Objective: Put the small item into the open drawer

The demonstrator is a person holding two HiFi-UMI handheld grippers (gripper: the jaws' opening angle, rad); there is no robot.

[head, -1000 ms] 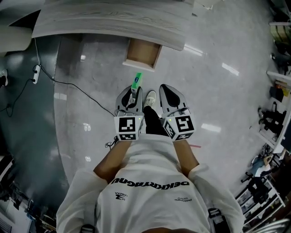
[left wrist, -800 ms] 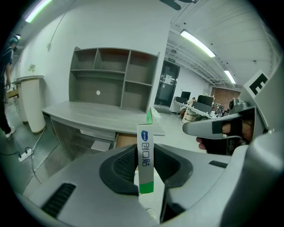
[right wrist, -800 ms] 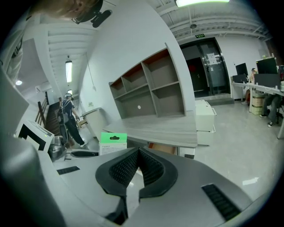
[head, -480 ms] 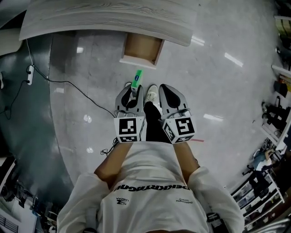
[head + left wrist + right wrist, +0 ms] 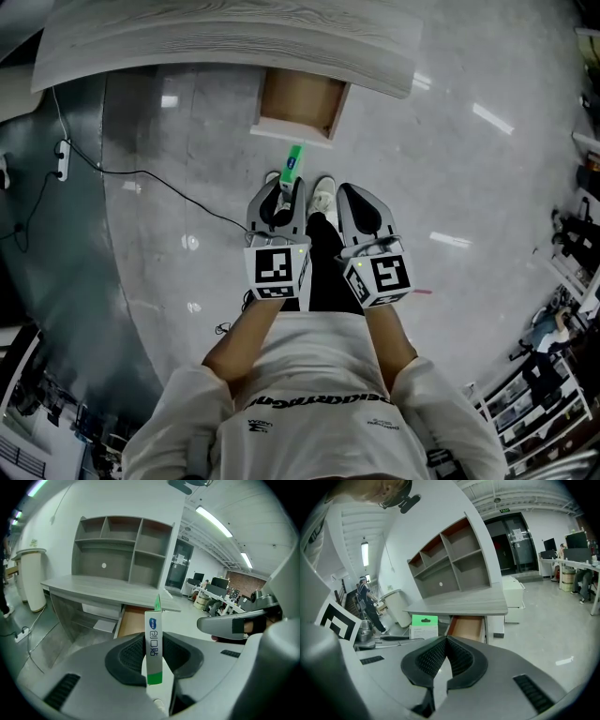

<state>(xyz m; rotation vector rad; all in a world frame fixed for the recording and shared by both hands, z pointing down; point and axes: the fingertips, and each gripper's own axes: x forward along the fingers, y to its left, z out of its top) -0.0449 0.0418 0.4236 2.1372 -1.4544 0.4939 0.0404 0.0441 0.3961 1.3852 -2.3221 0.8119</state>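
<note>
Fingers of left gripper [image 5: 281, 194] pinch the small box [image 5: 294, 165]; head view puts it short of the open drawer [image 5: 300, 101] under the bench [image 5: 225, 37]. Left gripper view: I confirm grip. Right gripper view: right gripper [image 5: 446, 656] fingers pressed together.

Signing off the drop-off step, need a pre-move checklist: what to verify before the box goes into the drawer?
1. Box clamped in left tool: ok, jaws shut on it.
2. Drawer open: ok.
3. Drawer interior free: ok for the visible part; the rest cannot tell.
4. Box above drawer: not ok, it is short of the drawer front.
5. Right tool out of the path: ok, shut, empty, beside the left.
</note>
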